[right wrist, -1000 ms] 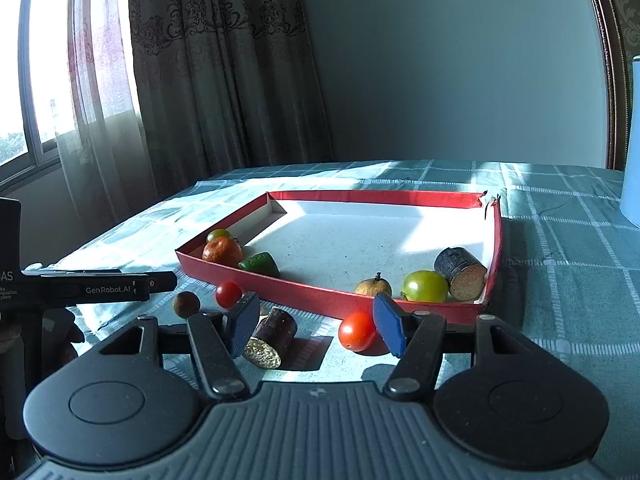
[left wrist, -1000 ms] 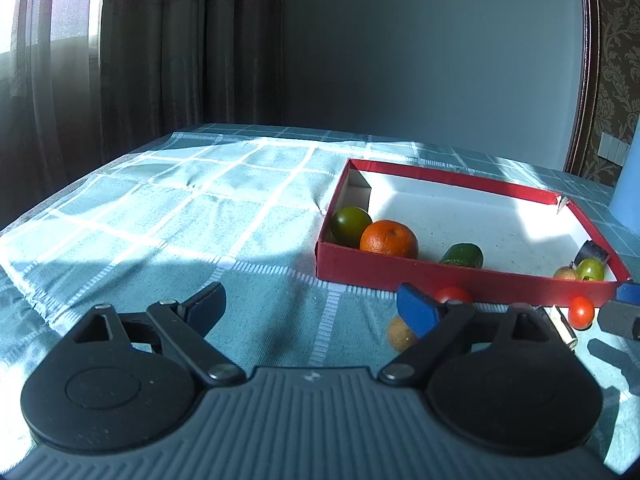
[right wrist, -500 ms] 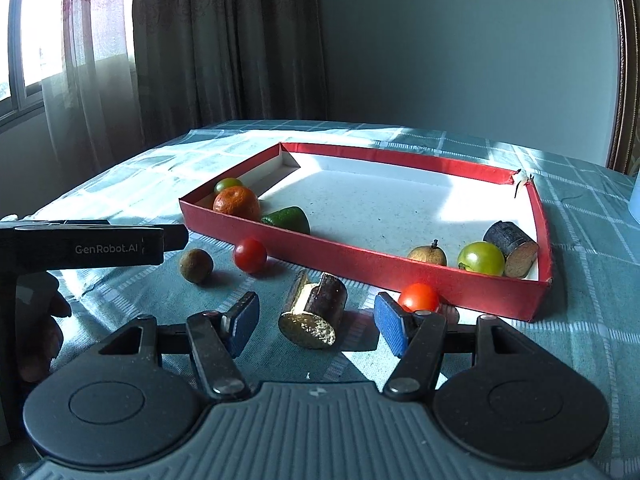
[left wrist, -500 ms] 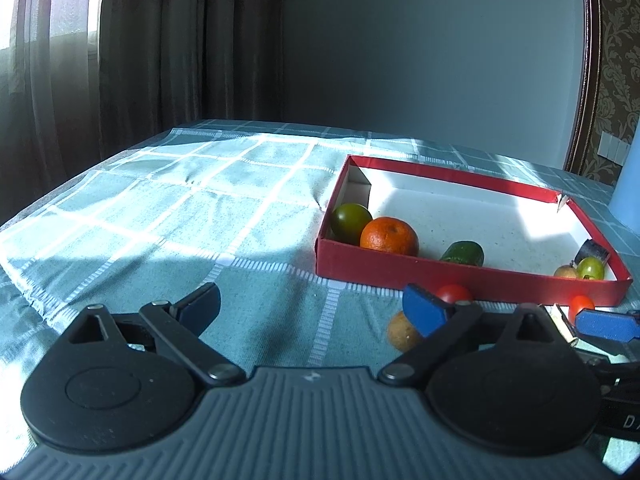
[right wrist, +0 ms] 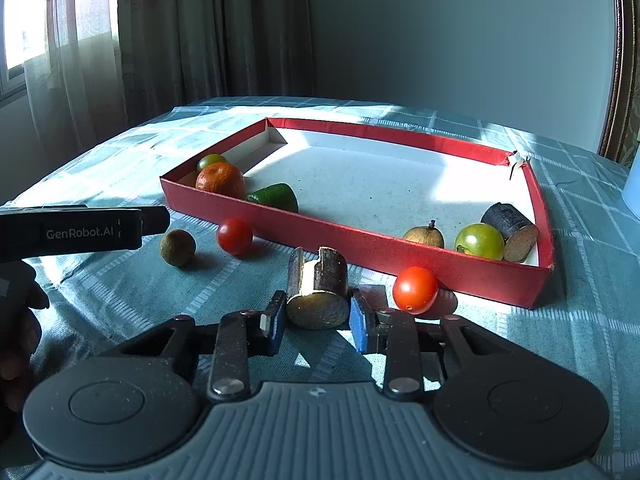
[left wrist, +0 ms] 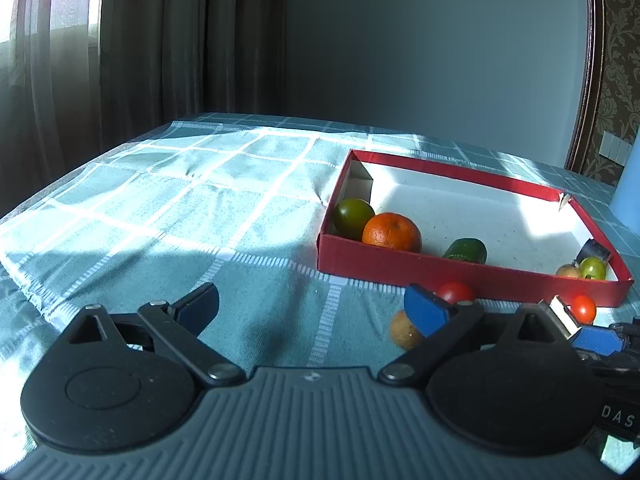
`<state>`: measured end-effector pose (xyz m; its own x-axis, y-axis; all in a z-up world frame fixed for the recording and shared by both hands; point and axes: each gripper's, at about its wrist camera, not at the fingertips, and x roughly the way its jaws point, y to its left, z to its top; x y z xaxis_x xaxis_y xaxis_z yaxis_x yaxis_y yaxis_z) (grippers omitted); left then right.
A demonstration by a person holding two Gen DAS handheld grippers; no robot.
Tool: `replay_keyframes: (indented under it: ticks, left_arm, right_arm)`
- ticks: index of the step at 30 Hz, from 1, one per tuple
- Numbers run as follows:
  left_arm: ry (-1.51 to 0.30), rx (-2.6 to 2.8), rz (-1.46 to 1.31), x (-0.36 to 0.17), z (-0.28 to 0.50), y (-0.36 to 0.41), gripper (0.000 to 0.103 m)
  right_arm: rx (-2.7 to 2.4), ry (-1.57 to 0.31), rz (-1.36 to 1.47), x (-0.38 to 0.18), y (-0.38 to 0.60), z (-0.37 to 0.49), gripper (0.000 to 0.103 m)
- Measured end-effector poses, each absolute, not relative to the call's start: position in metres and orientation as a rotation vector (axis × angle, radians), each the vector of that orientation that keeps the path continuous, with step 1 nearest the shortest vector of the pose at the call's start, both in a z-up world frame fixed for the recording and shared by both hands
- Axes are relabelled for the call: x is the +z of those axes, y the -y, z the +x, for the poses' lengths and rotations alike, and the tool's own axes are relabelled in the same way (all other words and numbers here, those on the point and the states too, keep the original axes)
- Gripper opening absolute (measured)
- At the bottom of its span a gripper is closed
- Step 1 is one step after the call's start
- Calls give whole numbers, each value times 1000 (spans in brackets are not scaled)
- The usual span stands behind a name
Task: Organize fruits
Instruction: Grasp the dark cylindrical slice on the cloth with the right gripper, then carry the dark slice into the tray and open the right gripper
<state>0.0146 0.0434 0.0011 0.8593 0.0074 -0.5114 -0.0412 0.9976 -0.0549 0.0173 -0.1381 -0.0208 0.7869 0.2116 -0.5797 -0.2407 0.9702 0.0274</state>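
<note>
My right gripper (right wrist: 317, 322) has its jaws closing on a cut dark-skinned fruit chunk (right wrist: 318, 300) that lies on the cloth in front of the red box (right wrist: 360, 246); both blue pads touch its sides. A red tomato (right wrist: 415, 290) sits just right of it, and another red tomato (right wrist: 235, 236) and a brown round fruit (right wrist: 178, 242) lie to the left. My left gripper (left wrist: 312, 308) stands wide open over bare cloth, with the brown fruit (left wrist: 402, 330) behind its right finger. Inside the box are an orange (left wrist: 392, 232), a green tomato (left wrist: 354, 216) and several other pieces.
A checked teal cloth (left wrist: 200, 208) covers the table. A pale blue container (left wrist: 630, 200) stands at the right edge. Dark curtains hang behind the table on the left. A hand (right wrist: 16, 320) holds the left gripper's handle at the left of the right wrist view.
My right gripper moved left from the red tomato to the cut chunk and its jaws closed in on it. The left gripper stayed in place, jaws a little wider.
</note>
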Motion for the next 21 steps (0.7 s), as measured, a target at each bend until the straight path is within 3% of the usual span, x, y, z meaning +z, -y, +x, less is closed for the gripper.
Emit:
replay_keyframes:
  ticks: [21]
  left_arm:
    - [-555,28,-72,-1,18,-44,99]
  right_arm:
    - [292,-541,-20,-12,144,-3,32]
